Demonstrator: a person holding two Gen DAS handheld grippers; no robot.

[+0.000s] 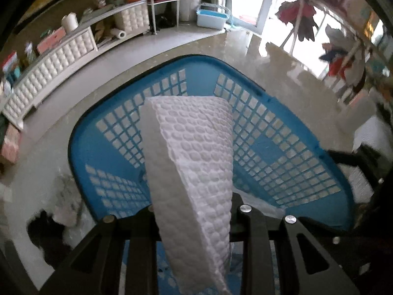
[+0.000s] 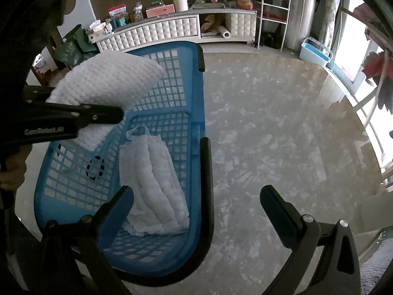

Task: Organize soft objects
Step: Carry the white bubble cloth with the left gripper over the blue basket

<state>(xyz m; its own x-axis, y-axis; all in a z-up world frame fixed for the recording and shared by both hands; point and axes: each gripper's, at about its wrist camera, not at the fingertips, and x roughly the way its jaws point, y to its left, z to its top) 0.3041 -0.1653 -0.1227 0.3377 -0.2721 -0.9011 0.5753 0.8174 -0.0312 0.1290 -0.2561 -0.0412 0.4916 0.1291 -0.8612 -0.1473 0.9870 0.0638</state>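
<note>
Jaws of the left gripper grip a white towel over the blue basket, right gripper jaws stand open and empty; lower it toward nine o'clock, beside the folded towel, before letting go.

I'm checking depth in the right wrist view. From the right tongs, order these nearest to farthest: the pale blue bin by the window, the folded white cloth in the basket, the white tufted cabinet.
1. Folded white cloth: lying in the blue basket, just left of the right tongs.
2. Pale blue bin: across the floor, upper right by the window.
3. White tufted cabinet: against the far wall; close to the bin in depth, so hard to rank.
</note>
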